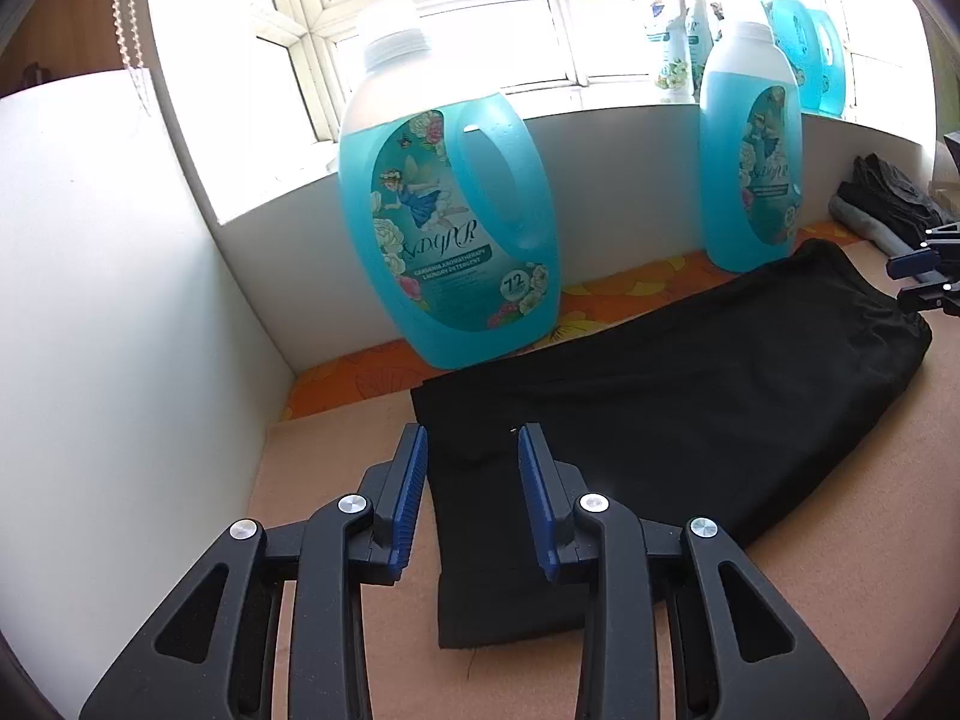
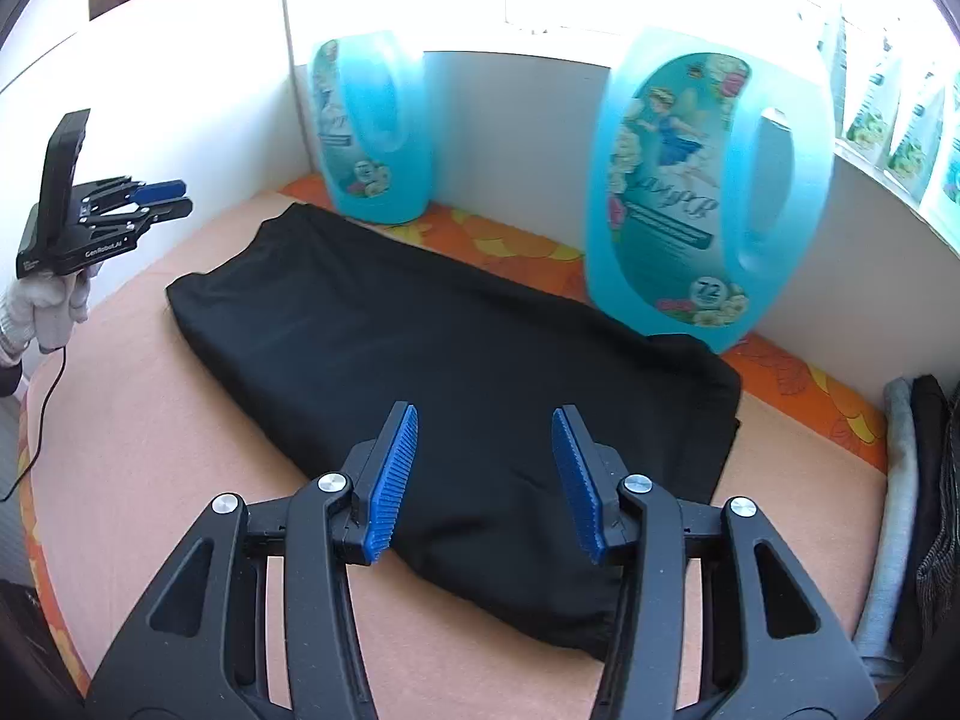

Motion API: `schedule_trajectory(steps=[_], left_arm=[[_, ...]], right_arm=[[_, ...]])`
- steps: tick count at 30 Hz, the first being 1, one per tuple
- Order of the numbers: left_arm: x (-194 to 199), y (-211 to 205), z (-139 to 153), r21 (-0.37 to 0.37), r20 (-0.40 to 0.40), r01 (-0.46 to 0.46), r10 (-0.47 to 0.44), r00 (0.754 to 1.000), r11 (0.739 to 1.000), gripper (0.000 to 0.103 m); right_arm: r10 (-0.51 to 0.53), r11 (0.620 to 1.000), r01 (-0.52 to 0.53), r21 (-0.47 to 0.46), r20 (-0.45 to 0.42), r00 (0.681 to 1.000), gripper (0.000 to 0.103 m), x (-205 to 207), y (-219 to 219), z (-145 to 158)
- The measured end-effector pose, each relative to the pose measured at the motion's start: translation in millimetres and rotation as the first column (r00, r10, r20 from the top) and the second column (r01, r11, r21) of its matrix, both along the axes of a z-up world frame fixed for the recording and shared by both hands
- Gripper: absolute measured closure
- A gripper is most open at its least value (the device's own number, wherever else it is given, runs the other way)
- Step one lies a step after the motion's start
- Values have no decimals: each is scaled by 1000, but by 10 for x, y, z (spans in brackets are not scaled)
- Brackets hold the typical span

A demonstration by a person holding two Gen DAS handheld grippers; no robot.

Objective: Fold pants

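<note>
Both grippers hang empty above the folded black pants [image 2: 456, 372]; left gripper [image 1: 473, 468] slightly spread, right gripper [image 2: 485, 450] wider; pinch both layers squarely at one end before folding again

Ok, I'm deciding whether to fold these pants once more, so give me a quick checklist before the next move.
1. Black folded pants lie flat on the peach cloth surface: ok.
2. Left gripper holds nothing: ok.
3. Right gripper holds nothing: ok.
4. Blue detergent jugs stand clear of the pants: not ok, one touches the far edge.
5. Layers inside aligned: cannot tell.
</note>
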State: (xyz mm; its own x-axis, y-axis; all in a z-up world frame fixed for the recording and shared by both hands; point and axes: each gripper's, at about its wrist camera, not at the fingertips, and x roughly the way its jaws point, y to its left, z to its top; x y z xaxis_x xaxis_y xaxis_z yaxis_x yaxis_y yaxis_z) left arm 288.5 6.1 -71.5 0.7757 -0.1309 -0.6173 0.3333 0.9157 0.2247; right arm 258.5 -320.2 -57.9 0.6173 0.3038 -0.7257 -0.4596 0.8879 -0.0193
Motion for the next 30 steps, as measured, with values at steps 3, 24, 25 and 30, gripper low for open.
schedule_trajectory(steps=[3, 24, 25, 30], left_arm=[[-216, -48, -56, -6, -38, 50, -50, 998, 999, 73], [-441, -404, -718, -148, -314, 162, -202, 928, 976, 73], [-411, -410, -721, -155, -316, 161, -203, 927, 975, 73], [-228, -409, -671, -185, -303, 144, -196, 933, 972, 73]], right_arm=[[89, 994, -89, -60, -10, 996, 55, -149, 319, -101], [273, 918, -278, -283, -60, 960, 55, -82, 1217, -632], [269, 919, -276, -280, -62, 961, 55, -48, 1217, -636], [247, 930, -255, -263, -66, 967, 55, 126, 1189, -632]])
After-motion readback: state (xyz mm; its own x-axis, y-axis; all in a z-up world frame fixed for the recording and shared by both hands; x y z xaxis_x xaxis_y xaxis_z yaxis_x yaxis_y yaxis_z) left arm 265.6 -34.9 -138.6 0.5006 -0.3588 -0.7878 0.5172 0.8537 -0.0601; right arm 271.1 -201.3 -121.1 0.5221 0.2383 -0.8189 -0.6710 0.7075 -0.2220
